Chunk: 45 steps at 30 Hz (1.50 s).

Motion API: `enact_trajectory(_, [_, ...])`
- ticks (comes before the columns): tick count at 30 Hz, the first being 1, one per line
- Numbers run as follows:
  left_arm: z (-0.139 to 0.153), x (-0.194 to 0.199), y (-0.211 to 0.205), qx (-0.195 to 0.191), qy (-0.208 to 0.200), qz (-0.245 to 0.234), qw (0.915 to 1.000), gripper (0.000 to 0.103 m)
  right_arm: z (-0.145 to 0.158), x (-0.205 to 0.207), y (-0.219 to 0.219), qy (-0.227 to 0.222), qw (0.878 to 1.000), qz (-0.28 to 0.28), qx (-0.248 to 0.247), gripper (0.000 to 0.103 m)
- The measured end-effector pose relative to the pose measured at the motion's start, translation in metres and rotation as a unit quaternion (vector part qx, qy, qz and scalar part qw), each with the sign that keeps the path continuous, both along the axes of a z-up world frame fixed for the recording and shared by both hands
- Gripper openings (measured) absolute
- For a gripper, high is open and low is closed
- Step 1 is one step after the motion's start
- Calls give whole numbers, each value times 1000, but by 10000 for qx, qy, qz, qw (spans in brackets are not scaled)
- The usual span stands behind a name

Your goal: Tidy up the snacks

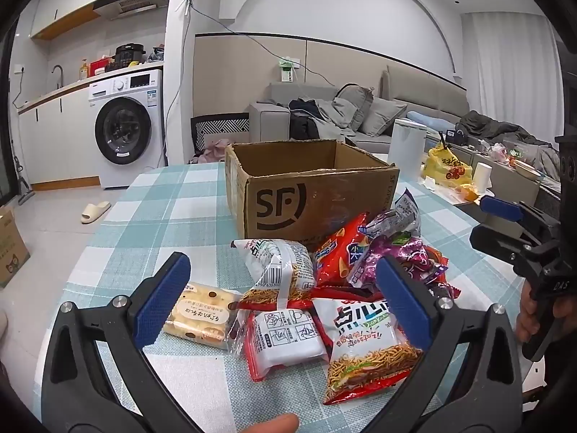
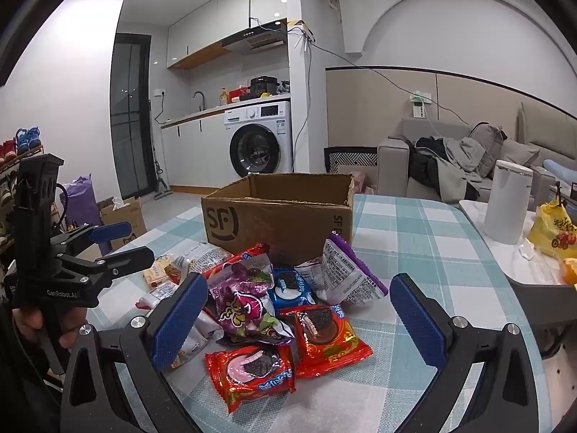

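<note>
Your left gripper (image 1: 285,299) hangs low over the teal-checked tablecloth (image 1: 173,209), jaws spread wide, nothing btwn them; right gripper (image 2: 299,310) likewise spread, angled down w/ nothing held. The pile of crinkly foil snack packets (image 1: 324,288) lies just before the open brown cardboard SF box (image 1: 310,195); both grippers apart from it.

Snack packets (image 1: 324,299) are lying heaped on the checked cloth, spreading between and just beyond the fingers. An open SF cardboard box (image 2: 277,213) is standing upright behind them, touching the heap.
</note>
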<state>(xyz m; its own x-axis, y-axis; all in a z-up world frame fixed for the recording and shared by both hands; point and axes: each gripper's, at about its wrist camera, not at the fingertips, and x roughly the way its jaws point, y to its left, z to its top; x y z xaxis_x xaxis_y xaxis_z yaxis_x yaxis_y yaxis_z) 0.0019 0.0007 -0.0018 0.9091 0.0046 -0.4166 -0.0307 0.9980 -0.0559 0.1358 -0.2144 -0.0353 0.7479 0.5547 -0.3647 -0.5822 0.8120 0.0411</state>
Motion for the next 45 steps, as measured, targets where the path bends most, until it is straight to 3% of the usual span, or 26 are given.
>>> enact_trajectory(45, [3, -4, 1, 4, 15, 100, 9999, 103, -1, -5, 0, -30, 10000, 45, -2, 103])
